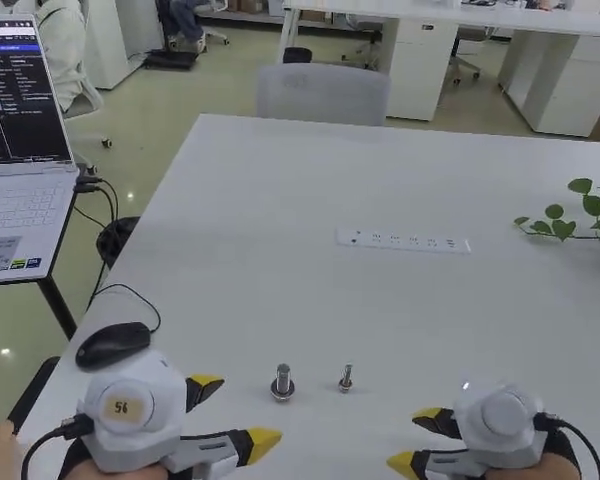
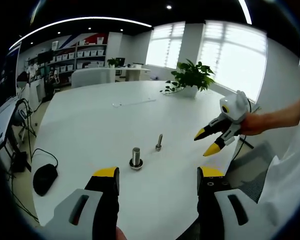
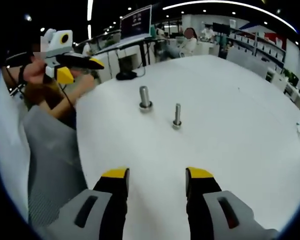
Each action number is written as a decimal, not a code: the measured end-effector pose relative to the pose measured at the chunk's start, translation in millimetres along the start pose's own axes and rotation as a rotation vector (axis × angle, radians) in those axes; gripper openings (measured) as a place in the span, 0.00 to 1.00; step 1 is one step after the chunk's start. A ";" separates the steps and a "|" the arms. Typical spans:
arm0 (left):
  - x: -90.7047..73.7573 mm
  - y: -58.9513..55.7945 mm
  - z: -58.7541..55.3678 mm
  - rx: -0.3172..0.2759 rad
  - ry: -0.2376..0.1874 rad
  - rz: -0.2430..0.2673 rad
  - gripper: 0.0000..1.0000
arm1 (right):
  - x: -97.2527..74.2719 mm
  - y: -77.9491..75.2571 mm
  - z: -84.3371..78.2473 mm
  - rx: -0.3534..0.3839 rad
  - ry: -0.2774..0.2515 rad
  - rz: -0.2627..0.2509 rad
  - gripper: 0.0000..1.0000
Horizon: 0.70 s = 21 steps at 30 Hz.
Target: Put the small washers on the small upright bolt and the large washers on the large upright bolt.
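Closest to you, your two grippers hang low over the near edge of the white table. Your left gripper has its yellow-tipped jaws spread apart and holds nothing. Your right gripper is the same, with its jaws apart and nothing in them.

Just past them, in the space between the two, stand the bolts. The large upright bolt is on your left. The small upright bolt is just beside it on your right. Both stand straight up on the table.

A black mouse sits near the left gripper, by the table's left edge. Farther back lies a white power strip, with a green plant at the right edge. A laptop is off to your left, and a grey chair stands at the far end.
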<state>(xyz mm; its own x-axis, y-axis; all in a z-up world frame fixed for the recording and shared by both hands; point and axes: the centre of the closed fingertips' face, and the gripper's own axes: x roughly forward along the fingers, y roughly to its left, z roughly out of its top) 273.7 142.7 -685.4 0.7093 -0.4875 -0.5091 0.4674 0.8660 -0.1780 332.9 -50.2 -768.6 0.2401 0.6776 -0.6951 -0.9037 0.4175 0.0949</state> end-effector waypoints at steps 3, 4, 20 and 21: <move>-0.1 1.1 -1.8 0.002 0.005 0.002 0.63 | -8.2 -2.5 1.0 0.012 -0.030 -0.021 0.52; -0.2 1.5 -1.9 0.003 0.006 0.003 0.63 | -10.0 -2.5 1.1 0.013 -0.033 -0.025 0.53; 0.0 3.4 -3.9 0.018 0.005 0.004 0.64 | -11.0 5.1 -2.3 0.045 -0.067 -0.032 0.60; 0.0 3.9 -4.1 0.018 0.004 0.004 0.64 | -10.3 6.8 -2.3 0.044 -0.065 -0.030 0.60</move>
<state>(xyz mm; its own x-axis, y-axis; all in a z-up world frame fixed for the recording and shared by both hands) 273.4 146.5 -689.6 0.7091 -0.4835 -0.5132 0.4740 0.8657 -0.1607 323.5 -55.8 -762.4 0.2910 0.7017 -0.6504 -0.8794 0.4638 0.1070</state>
